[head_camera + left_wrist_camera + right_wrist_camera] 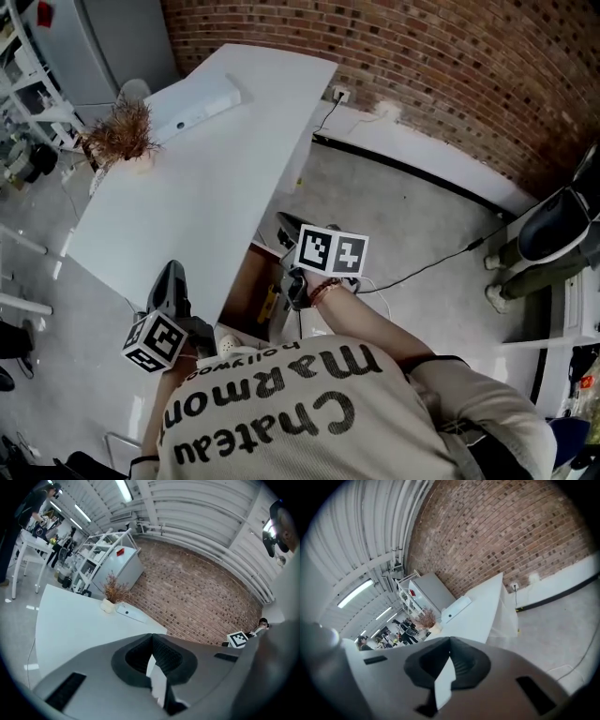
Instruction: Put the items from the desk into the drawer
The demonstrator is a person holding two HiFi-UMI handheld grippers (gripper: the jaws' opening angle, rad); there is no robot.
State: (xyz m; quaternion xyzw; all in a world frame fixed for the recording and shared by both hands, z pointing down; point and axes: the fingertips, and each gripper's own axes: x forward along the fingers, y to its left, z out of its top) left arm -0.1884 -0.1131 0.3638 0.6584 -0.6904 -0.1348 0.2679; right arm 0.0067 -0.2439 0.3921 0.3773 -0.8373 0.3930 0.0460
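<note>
Jaws pressed together on nothing, the left gripper (pixel 151 639) and right gripper (pixel 450 643) hang low at the waist, likely idle. The potted dried plant (pixel 122 139) and flat white box (pixel 192 105) sit at the far end of the desk (pixel 206 206), well apart from the brown drawer (pixel 246 286) under its near edge.

A red brick wall (pixel 422 66) curves across the back of the room. A white ledge (pixel 450 164) edged with a black strip runs along its foot, and a wall socket (pixel 339 94) sits low against it. A black cable (pixel 441 258) trails over the grey floor (pixel 403 216) in front of the wall. A grey cabinet (pixel 122 37) and a white shelving rack (pixel 33 80) stand at the wall's left end. Ceiling light tubes (pixel 124 490) run above the wall.
</note>
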